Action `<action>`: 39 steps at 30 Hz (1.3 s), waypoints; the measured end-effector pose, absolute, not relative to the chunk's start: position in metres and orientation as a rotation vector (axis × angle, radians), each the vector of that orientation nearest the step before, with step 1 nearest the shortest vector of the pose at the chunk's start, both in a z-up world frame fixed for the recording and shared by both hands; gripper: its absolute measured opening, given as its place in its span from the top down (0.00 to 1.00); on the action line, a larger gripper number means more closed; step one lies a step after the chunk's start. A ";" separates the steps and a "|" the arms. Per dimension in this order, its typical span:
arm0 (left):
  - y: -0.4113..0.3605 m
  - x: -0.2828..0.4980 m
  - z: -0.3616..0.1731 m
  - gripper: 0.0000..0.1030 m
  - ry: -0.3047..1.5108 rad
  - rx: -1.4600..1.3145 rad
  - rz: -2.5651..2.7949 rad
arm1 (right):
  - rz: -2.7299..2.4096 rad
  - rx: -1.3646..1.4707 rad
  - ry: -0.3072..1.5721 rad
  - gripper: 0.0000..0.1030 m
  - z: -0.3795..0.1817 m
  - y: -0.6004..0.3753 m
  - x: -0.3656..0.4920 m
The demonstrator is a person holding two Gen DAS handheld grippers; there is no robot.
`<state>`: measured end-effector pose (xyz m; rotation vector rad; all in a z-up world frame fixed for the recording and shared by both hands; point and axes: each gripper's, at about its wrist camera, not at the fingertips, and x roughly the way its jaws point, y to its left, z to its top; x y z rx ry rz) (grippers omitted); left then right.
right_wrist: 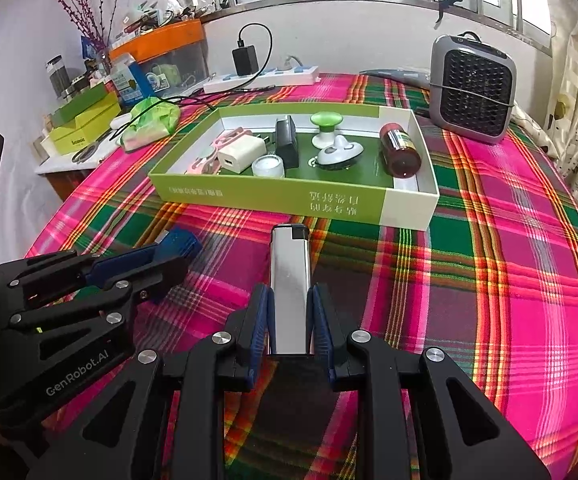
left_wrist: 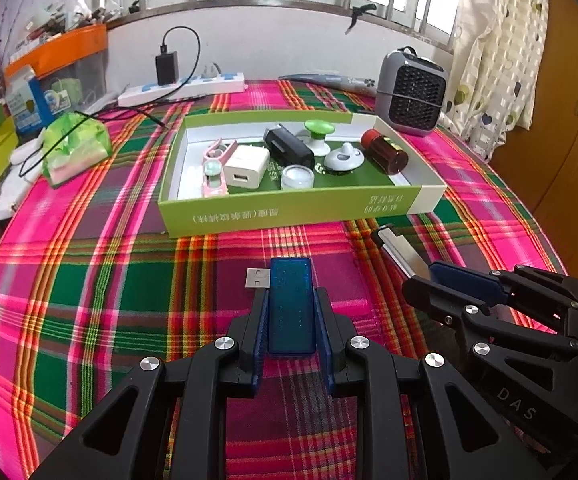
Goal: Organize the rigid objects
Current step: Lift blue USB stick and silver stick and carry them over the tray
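My left gripper (left_wrist: 291, 300) is shut on a translucent blue USB stick (left_wrist: 289, 308) with its metal plug at the far left end, held over the plaid cloth. My right gripper (right_wrist: 289, 300) is shut on a silver lighter (right_wrist: 289, 284) with a black cap. Each gripper shows in the other's view: the right one (left_wrist: 429, 276) with the lighter (left_wrist: 399, 250), the left one (right_wrist: 161, 258) with the stick (right_wrist: 179, 242). Ahead lies a green and white open box (left_wrist: 289, 210), also in the right wrist view (right_wrist: 289, 200), holding a white charger, black block, brown bottle, green knob and more.
A grey fan heater (left_wrist: 411, 92) stands at the back right, and a white power strip (left_wrist: 181, 88) with a black adapter at the back. A green plastic bag (left_wrist: 75, 148) lies left of the box. Cluttered shelves and boxes stand at the far left.
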<state>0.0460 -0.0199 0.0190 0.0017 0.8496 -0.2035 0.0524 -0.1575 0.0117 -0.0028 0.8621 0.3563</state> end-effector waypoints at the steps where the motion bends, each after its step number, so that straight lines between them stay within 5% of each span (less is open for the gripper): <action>1: -0.020 0.046 0.021 0.80 0.845 0.001 -0.203 | 0.355 -0.005 0.859 0.76 0.013 -0.157 0.052; 39: -0.019 0.097 0.063 0.80 0.768 0.000 -0.218 | 0.292 0.004 0.787 0.76 0.054 -0.180 0.101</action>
